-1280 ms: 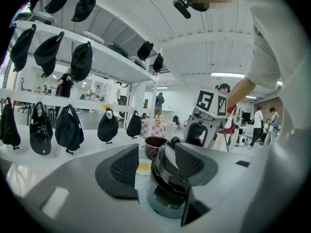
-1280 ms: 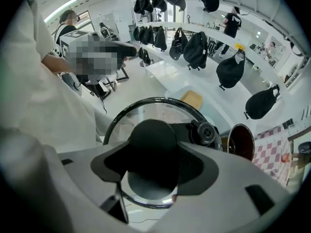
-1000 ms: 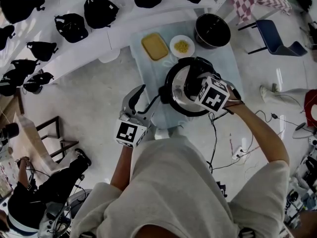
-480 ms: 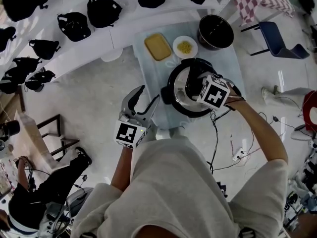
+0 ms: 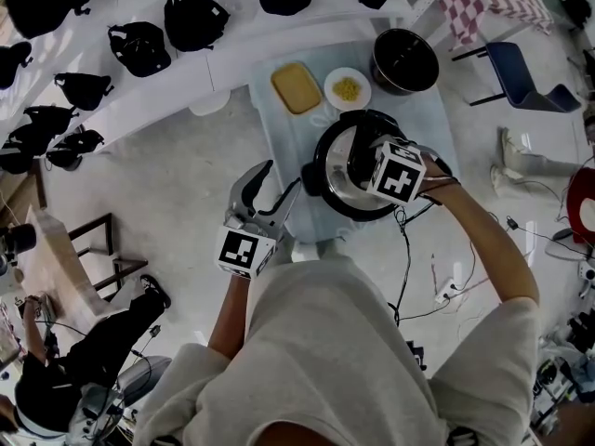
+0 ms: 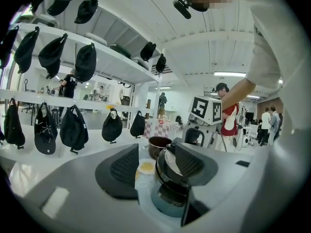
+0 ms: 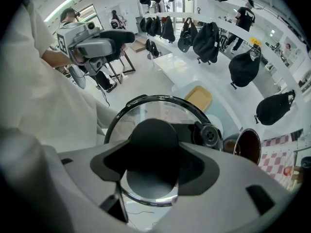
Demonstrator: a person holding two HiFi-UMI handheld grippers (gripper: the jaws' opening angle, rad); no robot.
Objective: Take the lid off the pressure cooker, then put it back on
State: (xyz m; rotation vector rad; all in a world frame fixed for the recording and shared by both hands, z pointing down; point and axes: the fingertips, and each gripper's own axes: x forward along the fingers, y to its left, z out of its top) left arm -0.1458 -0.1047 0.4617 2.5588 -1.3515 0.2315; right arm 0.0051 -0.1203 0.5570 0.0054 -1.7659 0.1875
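Right gripper (image 7: 154,160): points steeply down over the cooker, just right of centre in the head view. Its jaws stand wide, one pad on each side of the lid knob (image 7: 153,139), and the knob fills the gap, so I read it as clamped on the knob.
Lid (image 7: 146,108): a shiny disc with a dark rim and a black valve (image 7: 210,136) to the right of the knob. It lies over the pressure cooker (image 5: 327,182).
Lid seating: in the left gripper view it looks tilted, not flat. I cannot tell whether it is locked down.
Left gripper (image 6: 155,155): held roughly level at the lower left of the head view, well apart from the cooker. Its jaws are apart with nothing between them, and the cooker shows only beyond them.
Surroundings: the cooker stands on a pale blue table (image 5: 279,133). Toward the top of the frame are a yellow dish (image 5: 297,87), a small plate (image 5: 347,88) and a dark pot (image 5: 404,60).
Step in hand: probably moving the lid at the cooker's mouth by its knob.
Doing it well: keep the grip centred on the knob so the lid hangs level. Turn it about the knob's axis and move it straight up or down, not sideways.
Risk: a tilted lid may catch on the rim or drag the cooker across the table. The free left gripper could steady the body.
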